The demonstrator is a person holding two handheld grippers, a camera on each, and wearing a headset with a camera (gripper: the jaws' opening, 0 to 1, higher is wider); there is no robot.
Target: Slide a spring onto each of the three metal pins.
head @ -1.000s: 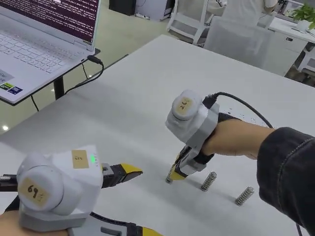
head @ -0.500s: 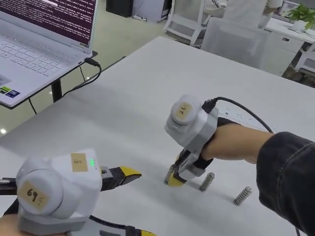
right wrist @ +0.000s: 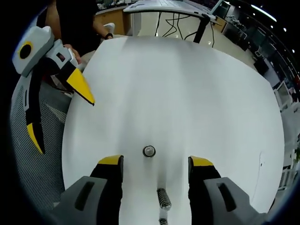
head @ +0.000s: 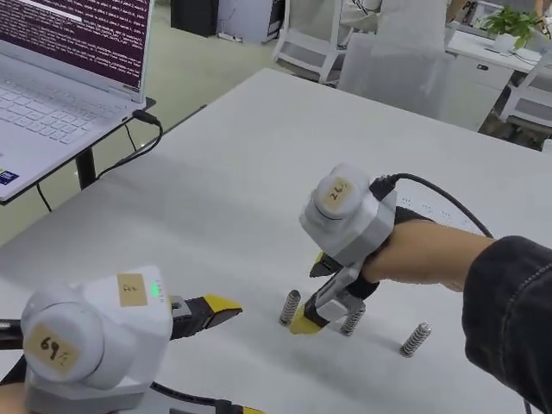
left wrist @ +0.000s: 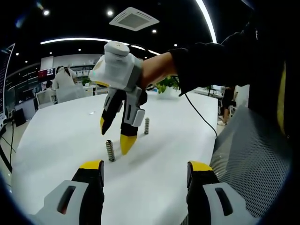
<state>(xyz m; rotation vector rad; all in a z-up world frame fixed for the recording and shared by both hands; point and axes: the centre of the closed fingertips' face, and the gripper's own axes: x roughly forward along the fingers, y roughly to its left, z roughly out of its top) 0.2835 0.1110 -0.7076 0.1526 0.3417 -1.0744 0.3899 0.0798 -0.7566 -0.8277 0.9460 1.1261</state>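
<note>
Metal spring [right wrist: 149, 151] upright on table [right wrist: 187, 70], lower centre of frame, seen end-on. Sits just ahead between wide, empty jaws of right hand-held gripper [right wrist: 155, 161]. Left hand-held gripper [left wrist: 145, 165] farther off, also wide.

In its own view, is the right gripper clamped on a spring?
No, the right gripper has its fingers wide apart, and the spring by their tips stands free on the table.
</note>
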